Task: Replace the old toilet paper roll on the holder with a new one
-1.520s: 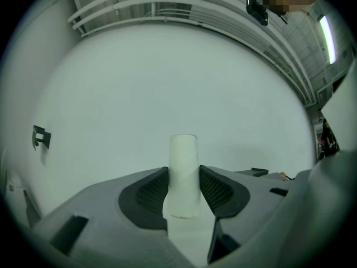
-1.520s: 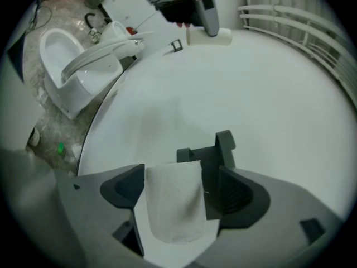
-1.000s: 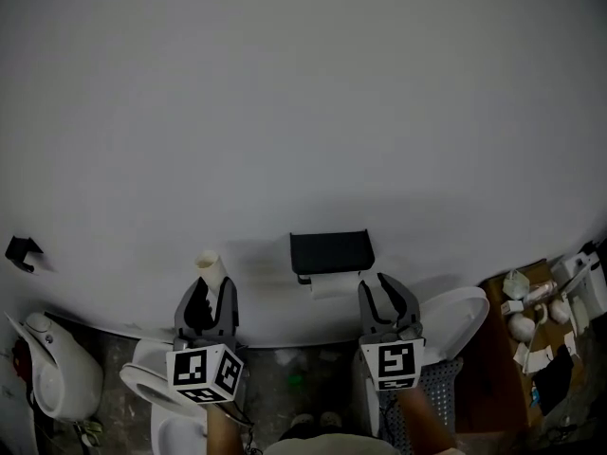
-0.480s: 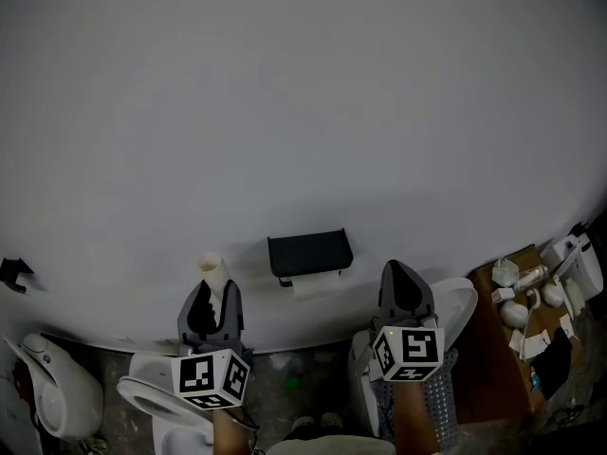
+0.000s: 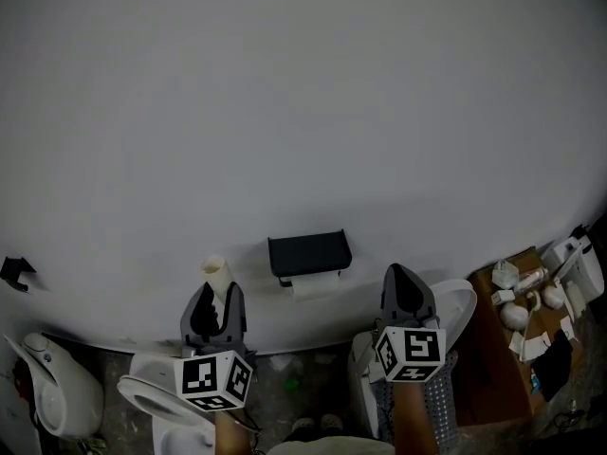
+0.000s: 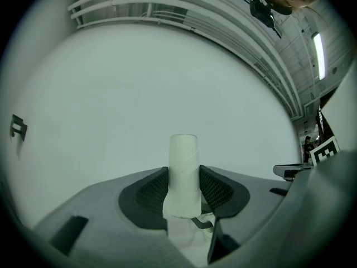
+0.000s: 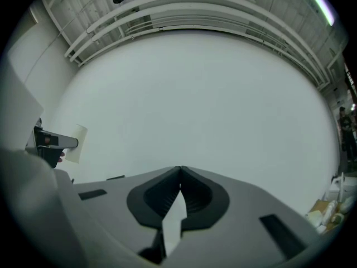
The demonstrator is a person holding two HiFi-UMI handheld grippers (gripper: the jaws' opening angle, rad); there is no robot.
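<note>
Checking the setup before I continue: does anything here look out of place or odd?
Only the toilet paper tube: it's off the holder, clamped upright in the left gripper. Nothing looks spilled or broken.

Left gripper [image 5: 213, 299] clamps cardboard tube [image 5: 218, 275]; right gripper [image 5: 401, 276] jaws together, near holder [image 5: 308, 251]

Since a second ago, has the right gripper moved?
Yes. The right gripper has drawn off to the right, away from the black holder on the wall, leaving a wider gap, and its fingers have closed together.
</note>
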